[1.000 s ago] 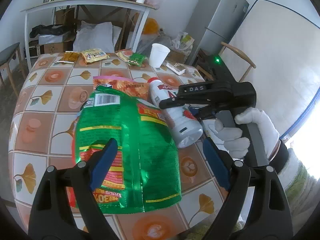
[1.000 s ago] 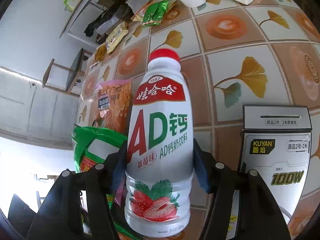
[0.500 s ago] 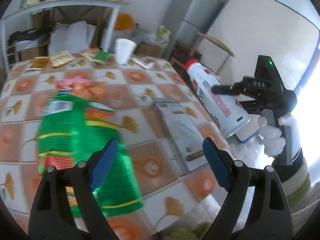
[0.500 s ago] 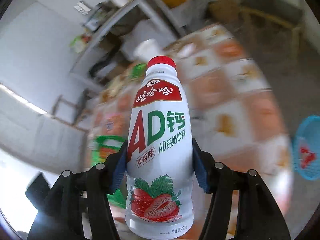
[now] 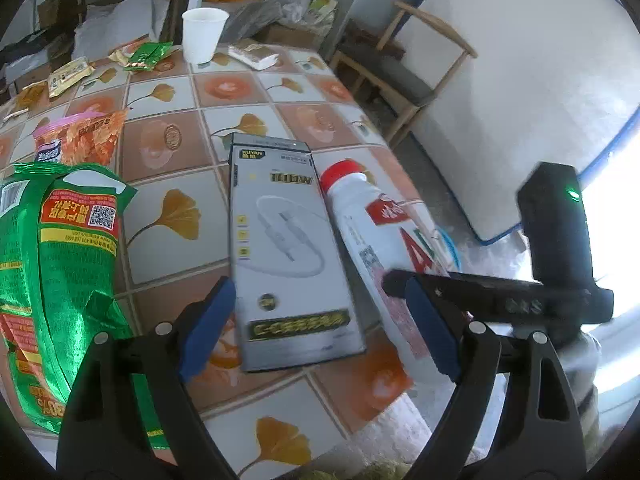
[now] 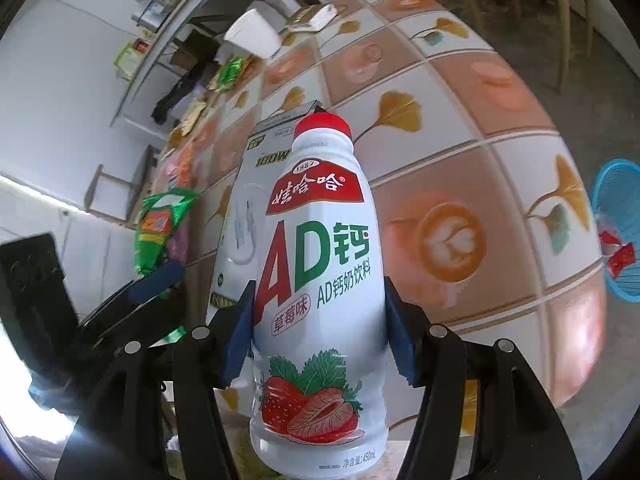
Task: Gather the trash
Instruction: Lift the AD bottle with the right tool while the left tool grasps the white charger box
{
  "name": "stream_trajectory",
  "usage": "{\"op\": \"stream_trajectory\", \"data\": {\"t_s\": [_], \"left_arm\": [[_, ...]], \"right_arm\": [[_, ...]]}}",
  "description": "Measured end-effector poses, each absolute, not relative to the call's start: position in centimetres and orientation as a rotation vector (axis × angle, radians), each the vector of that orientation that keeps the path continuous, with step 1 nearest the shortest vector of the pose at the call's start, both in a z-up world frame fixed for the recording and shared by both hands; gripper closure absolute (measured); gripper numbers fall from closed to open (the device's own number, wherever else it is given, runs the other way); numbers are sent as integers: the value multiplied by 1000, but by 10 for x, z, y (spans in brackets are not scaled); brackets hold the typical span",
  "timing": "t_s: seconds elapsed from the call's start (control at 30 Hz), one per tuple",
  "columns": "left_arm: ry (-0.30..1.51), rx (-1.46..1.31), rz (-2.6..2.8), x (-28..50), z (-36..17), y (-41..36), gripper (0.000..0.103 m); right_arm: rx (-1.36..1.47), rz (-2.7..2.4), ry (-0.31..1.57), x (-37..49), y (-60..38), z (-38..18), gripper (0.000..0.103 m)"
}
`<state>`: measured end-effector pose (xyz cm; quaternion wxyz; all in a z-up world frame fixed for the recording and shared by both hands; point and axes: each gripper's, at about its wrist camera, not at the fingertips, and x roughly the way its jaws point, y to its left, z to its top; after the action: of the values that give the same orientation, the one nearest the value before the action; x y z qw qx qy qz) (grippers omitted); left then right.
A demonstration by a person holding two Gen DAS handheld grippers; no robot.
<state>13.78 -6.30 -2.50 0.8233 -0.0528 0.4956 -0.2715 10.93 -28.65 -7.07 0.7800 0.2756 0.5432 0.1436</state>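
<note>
A green snack bag (image 5: 60, 280) is seen lying on the tiled table (image 5: 168, 144); the left gripper (image 5: 316, 324) is held spread over a grey cable box (image 5: 284, 248); a white strawberry milk bottle (image 6: 320, 280) is pinched, clear of the table, by the right gripper (image 6: 320, 332); a blue basket (image 6: 620, 236) is seen beyond the table edge.

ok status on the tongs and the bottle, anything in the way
Right tongs shut on bottle. Left tongs open, empty, over grey box. Blue basket past table edge, path looks clear.
</note>
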Motion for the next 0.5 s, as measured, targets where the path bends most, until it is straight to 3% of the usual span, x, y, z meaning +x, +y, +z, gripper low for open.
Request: {"op": "stream_trajectory", "data": {"t_s": [0.5], "left_arm": [[1069, 112, -397, 178, -51, -102, 19]], "right_arm": [[562, 122, 1101, 77, -337, -61, 44]]}}
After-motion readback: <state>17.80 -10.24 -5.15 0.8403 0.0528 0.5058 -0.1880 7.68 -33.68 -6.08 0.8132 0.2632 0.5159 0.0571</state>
